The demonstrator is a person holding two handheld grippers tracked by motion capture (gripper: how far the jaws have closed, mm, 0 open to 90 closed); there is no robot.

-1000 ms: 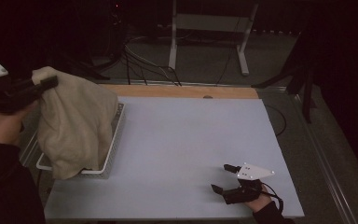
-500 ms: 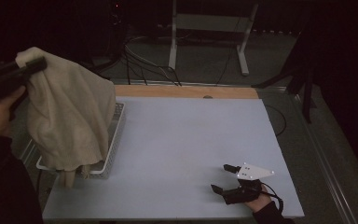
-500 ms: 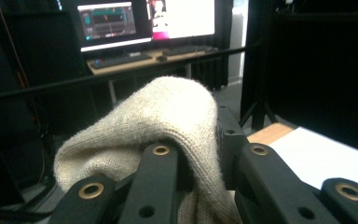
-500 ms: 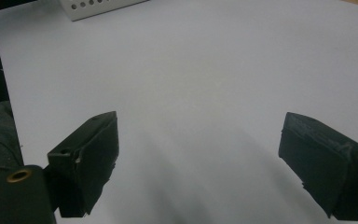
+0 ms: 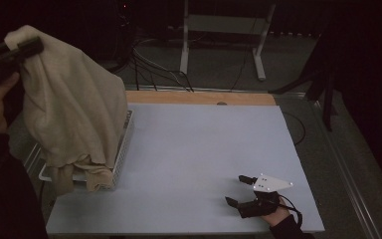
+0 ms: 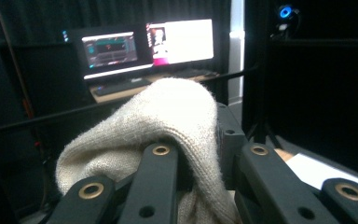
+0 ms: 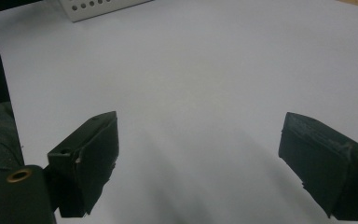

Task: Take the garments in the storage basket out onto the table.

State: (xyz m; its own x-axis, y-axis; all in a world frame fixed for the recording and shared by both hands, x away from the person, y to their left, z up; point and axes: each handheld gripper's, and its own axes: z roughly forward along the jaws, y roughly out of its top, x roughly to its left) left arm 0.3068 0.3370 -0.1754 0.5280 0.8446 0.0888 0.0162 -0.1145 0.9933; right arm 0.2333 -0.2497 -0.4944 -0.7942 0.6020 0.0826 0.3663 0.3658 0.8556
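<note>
Two grippers are at work over a pale blue table [image 5: 199, 164]. High at the left of the high view, the left gripper [image 5: 17, 52] has its jaws clamped on a fold of a cream knitted cloth [image 5: 72, 107], which hangs from it in a long drape; the cloth's lower end bunches on the near end of a white perforated basket [image 5: 121, 149] at the table's left edge. From the left gripper view, the same cloth [image 6: 168, 126] bulges up between the black jaws, with lit monitors [image 6: 144, 44] on a desk beyond. Near the front right corner of the table, the right gripper [image 5: 238, 189] rests low on the surface, well apart from the cloth, its jaws spread wide with nothing between them; the right gripper view shows bare table [image 7: 205, 70] in the gap and a corner of the basket [image 7: 98, 8] at the top.
</note>
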